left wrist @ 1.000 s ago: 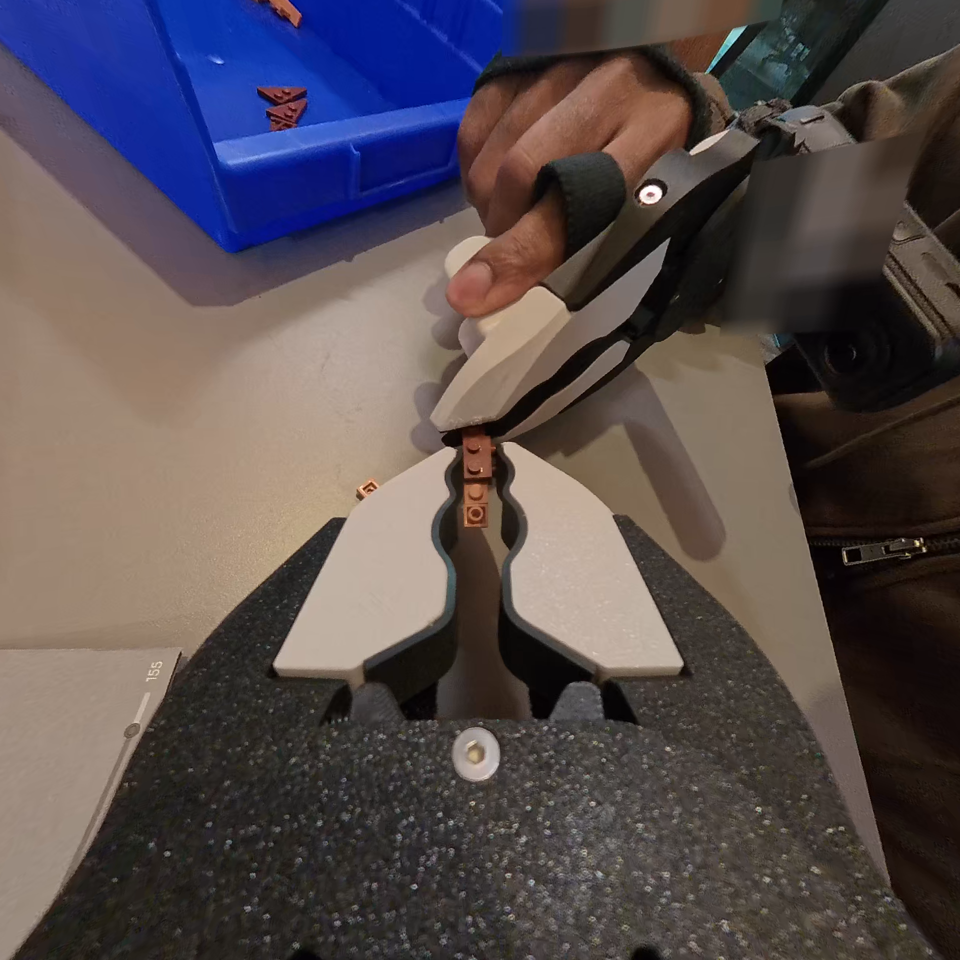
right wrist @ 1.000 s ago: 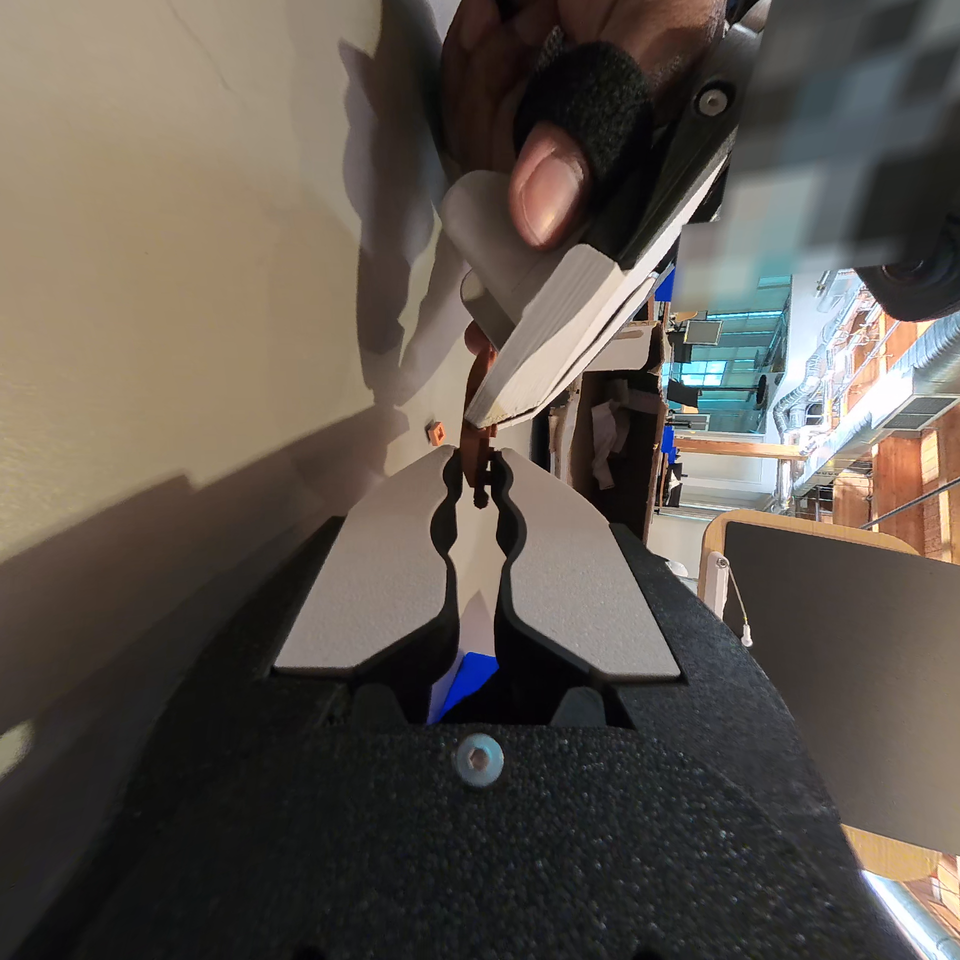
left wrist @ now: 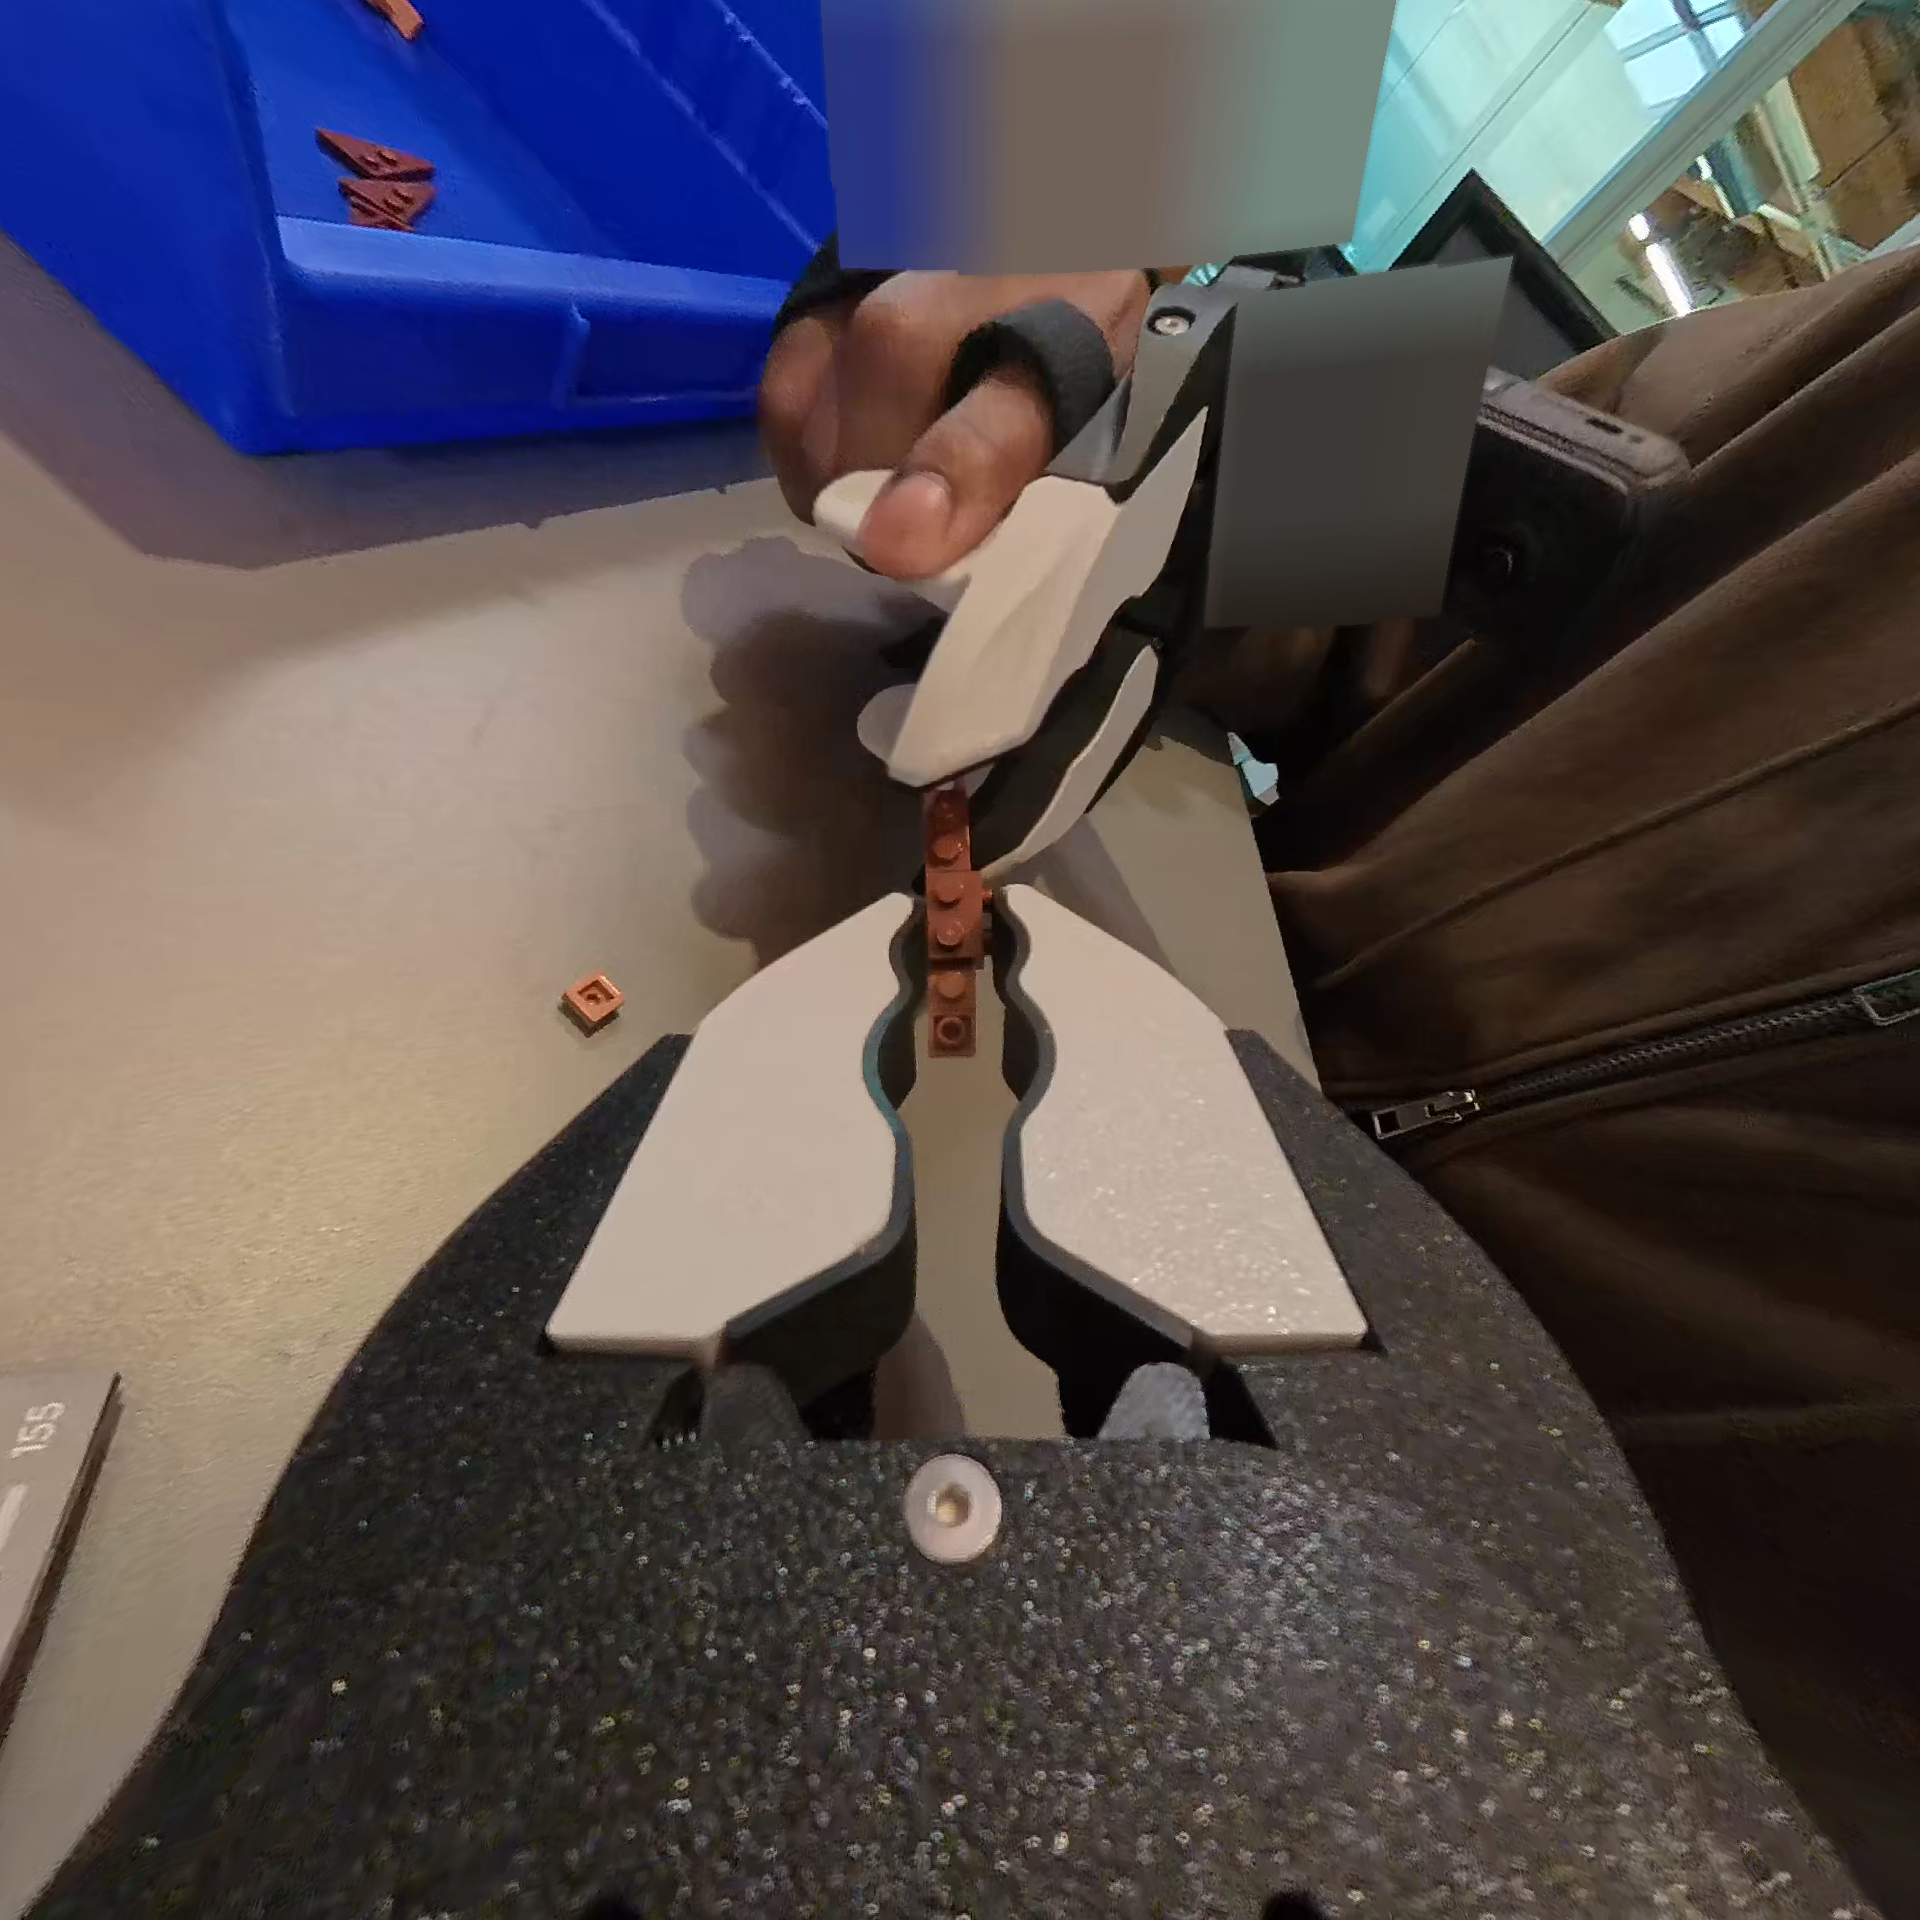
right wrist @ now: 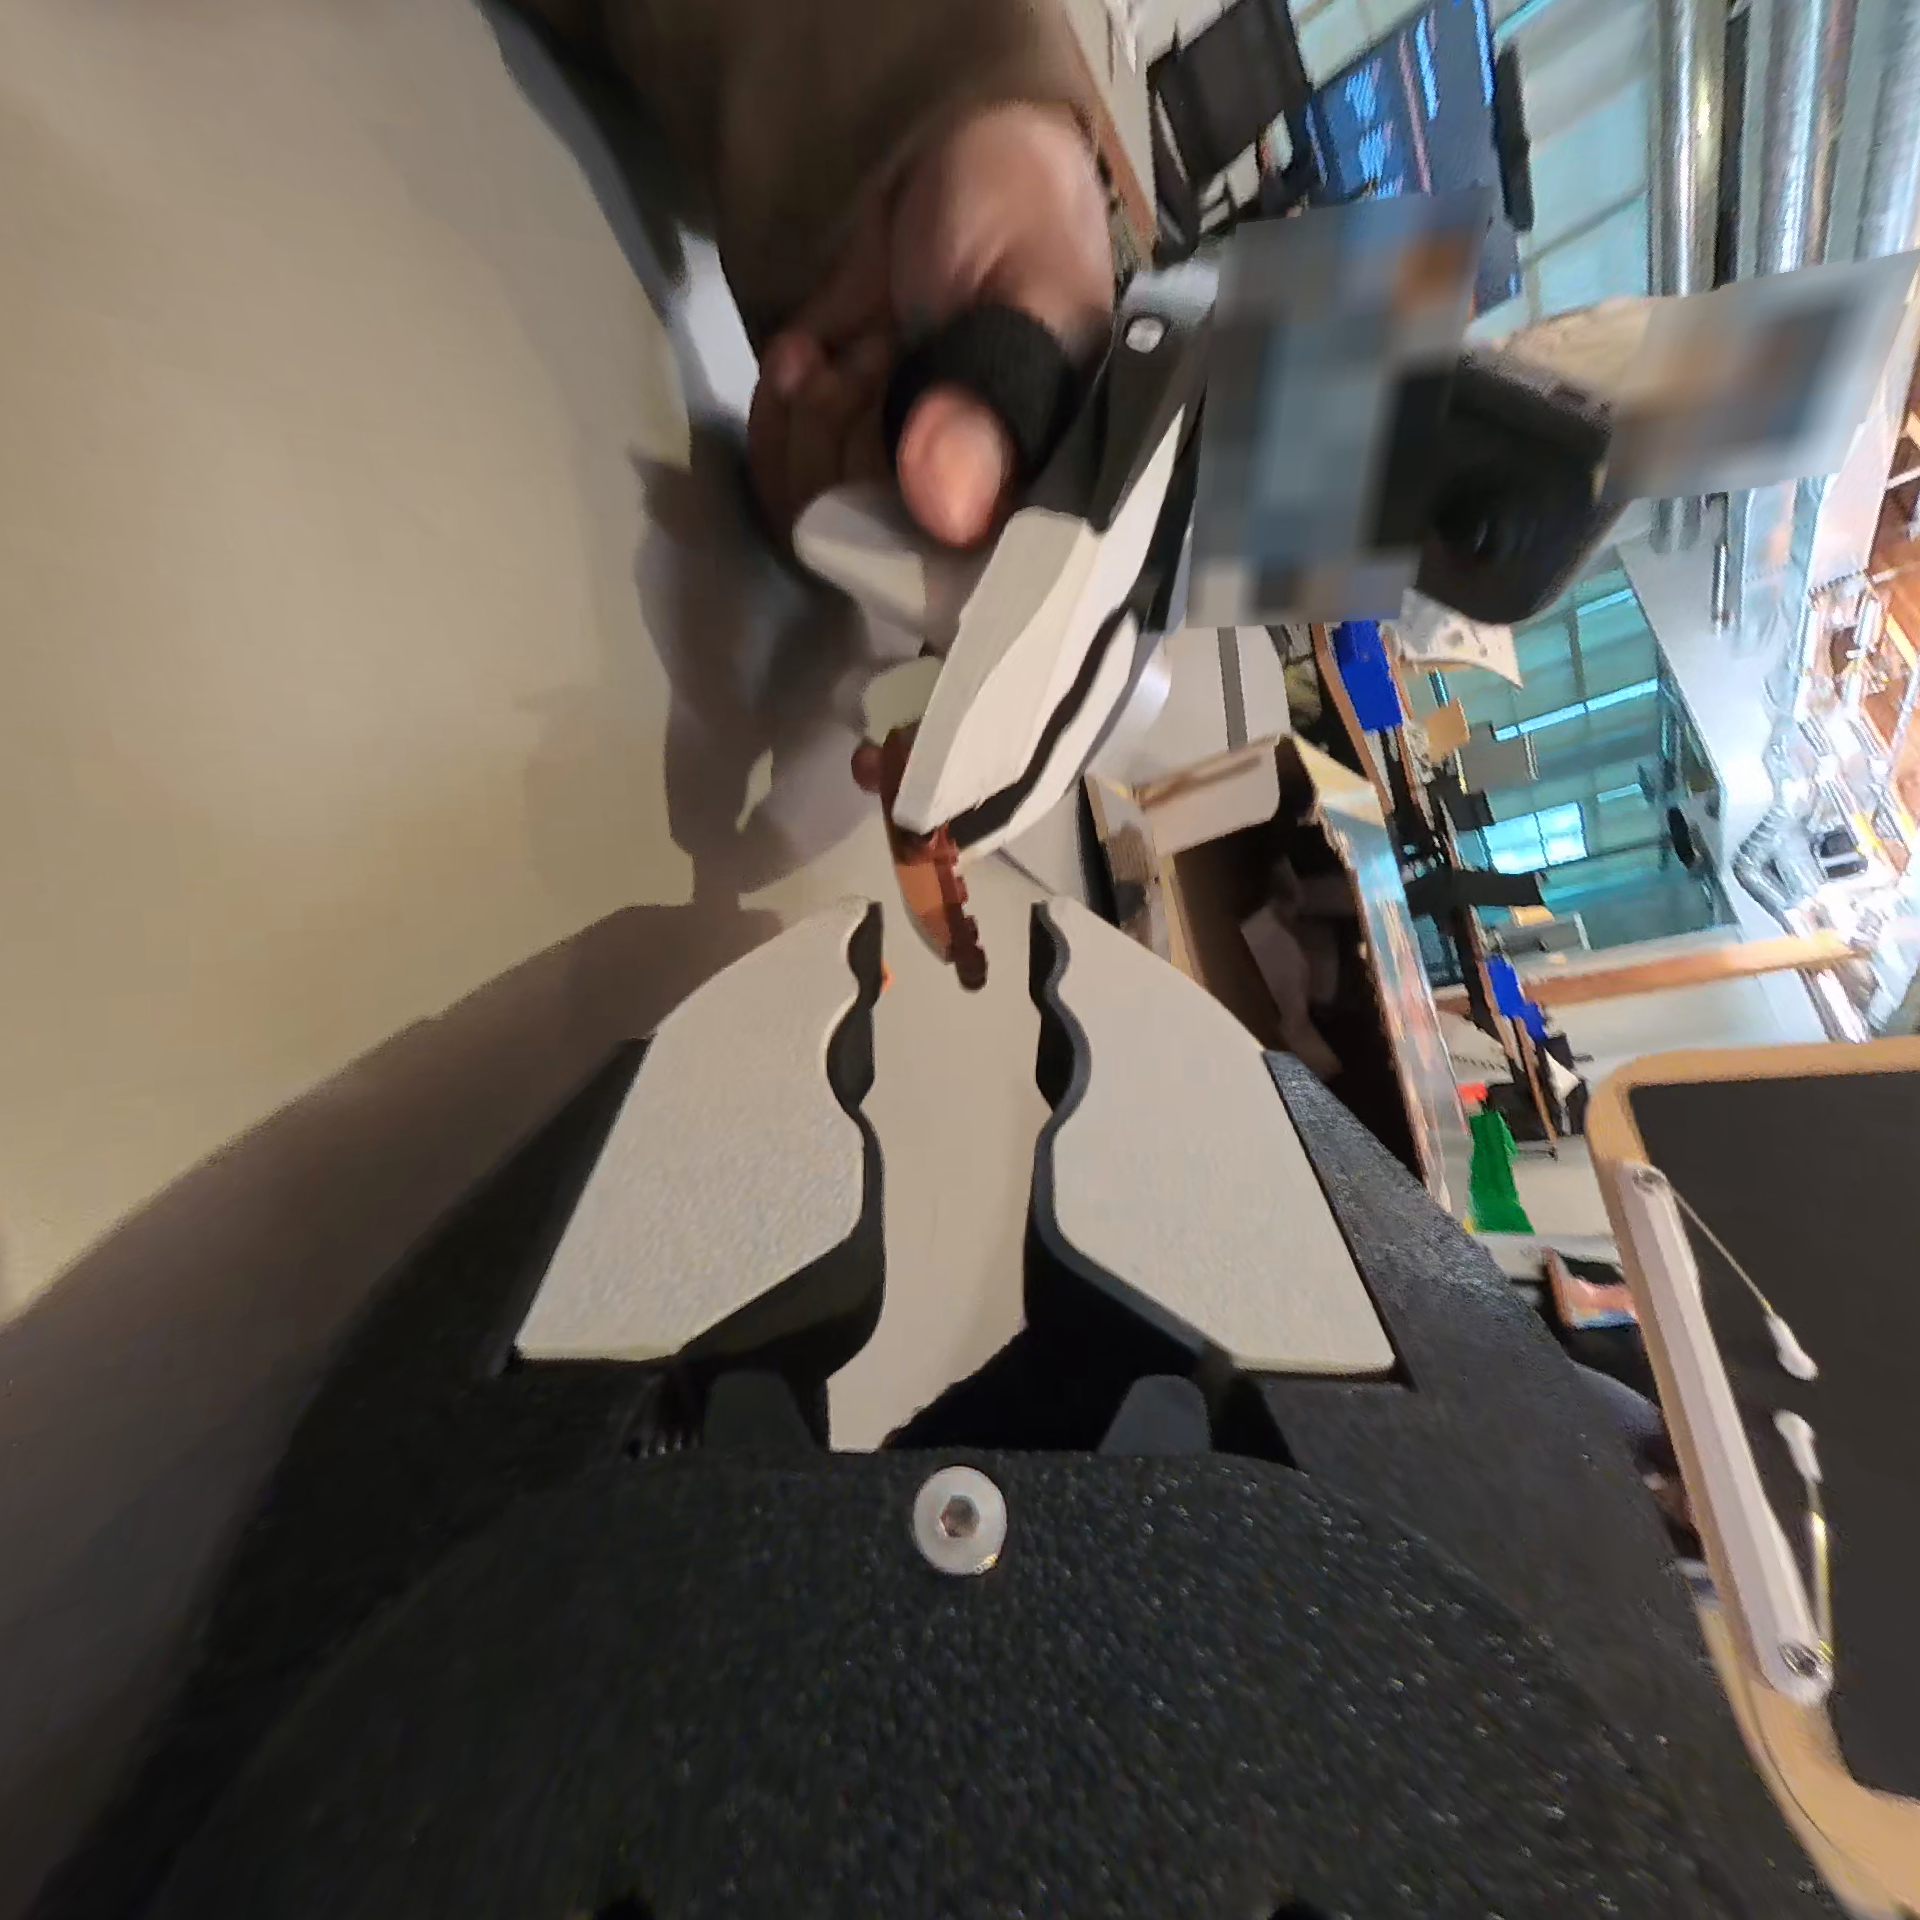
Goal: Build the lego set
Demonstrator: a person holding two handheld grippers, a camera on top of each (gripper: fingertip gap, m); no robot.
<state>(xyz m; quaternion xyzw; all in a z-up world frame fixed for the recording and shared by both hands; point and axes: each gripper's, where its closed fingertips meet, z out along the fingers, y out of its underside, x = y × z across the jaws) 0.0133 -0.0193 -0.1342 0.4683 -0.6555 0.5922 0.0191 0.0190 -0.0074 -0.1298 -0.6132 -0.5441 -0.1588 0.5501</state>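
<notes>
Since the earlier frame, I note the right gripper (right wrist: 956, 925) has let go: its jaws, then nearly closed around the brick strip, now stand clearly apart. Both grippers have also lifted off the tabletop (left wrist: 312, 831), and the blue bin (left wrist: 416, 312) sits closer in the left view.

Left gripper (left wrist: 961, 935): jaws narrowly open and pressed on the strip (left wrist: 951, 935) from both sides near its middle. I see the same grip from the right view, where the left fingertips (right wrist: 935, 769) clamp the strip's upper part. Its far end reaches up to the right gripper's tips in the left view.

Right gripper: the strip's free end hangs between the jaws with a gap to each pad; I record nothing gripped. The right view is blurred with motion.

Materials: the strip is reddish-brown plastic, several studded plates joined in a row, thin and slightly bowed. The fingers (left wrist: 790, 1143) are matt pale grey with wavy black inner edges, set in speckled black bodies. A small square brown plate (left wrist: 592, 1003) lies loose on the beige tabletop, just left of the left gripper. The bin is glossy moulded plastic and holds brown wedge plates (left wrist: 379, 182). A grey card (left wrist: 52, 1507) lies at the lower left edge. A brown zipped jacket (left wrist: 1610, 935) fills the right side.
</notes>
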